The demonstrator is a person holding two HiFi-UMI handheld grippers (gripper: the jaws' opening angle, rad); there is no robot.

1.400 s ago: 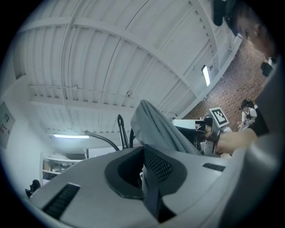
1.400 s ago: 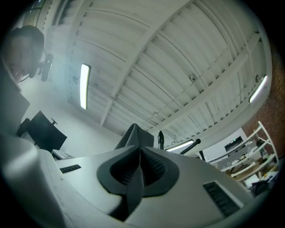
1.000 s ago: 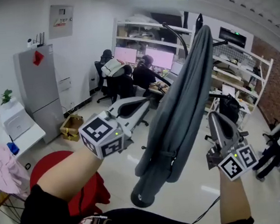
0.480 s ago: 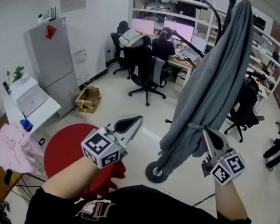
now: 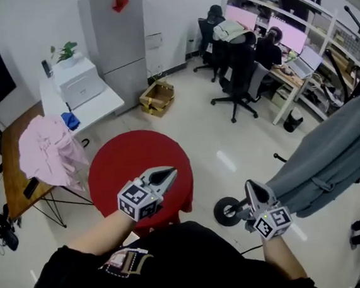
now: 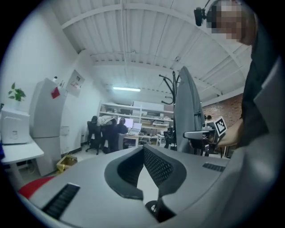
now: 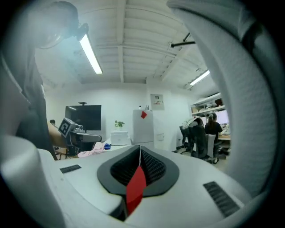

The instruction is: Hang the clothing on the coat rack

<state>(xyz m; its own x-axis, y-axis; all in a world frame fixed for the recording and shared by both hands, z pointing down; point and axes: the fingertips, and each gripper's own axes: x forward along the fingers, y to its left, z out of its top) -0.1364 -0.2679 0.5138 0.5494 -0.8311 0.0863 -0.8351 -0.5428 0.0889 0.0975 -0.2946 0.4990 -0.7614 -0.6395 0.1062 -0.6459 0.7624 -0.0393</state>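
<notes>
At three o'clock, the long grey fabric garment hangs on the black metal coat rack. Beside its round base, at five o'clock, the right gripper has its jaws together, empty. At seven o'clock, the left gripper, likewise closed and empty, hovers over a round red stool.

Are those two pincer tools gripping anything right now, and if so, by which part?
Nothing is held. The left gripper and the right gripper both have their jaws shut with nothing between them. The grey garment hangs beside them, in neither.
</notes>
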